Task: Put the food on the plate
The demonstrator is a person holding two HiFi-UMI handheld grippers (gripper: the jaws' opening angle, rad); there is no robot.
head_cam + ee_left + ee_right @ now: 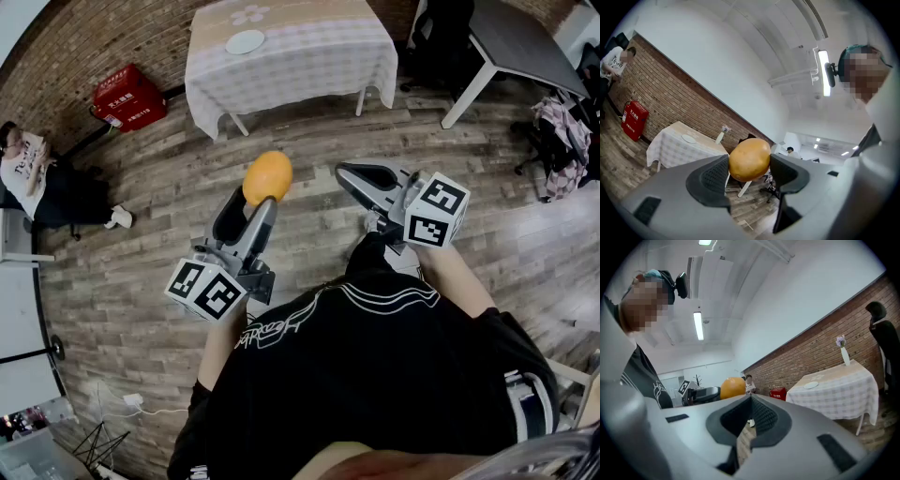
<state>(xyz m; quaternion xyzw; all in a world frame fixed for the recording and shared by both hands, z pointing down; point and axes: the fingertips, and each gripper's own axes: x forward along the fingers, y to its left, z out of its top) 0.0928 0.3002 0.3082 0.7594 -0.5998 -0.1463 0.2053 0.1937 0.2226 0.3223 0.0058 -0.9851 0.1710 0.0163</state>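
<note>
We hold a potato (749,158) in our left gripper (749,172), the jaws standing wide and pressed on either side of it. Past it we see a cloth-draped table (665,151), with a plate (688,138) lying on the tabletop and a vase (721,136) at its right corner. Left of the table a red box (633,121) stands against the brick wall (675,101)

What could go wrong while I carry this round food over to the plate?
1. The round yellow-orange food sits at the tips of the fingers of the left gripper, bulging past them; a jolt could pop it out.
2. The small white plate on the checked-cloth table looks flat, so the food may roll off.
3. A slim white vase stands on the same table and could be knocked.
</note>
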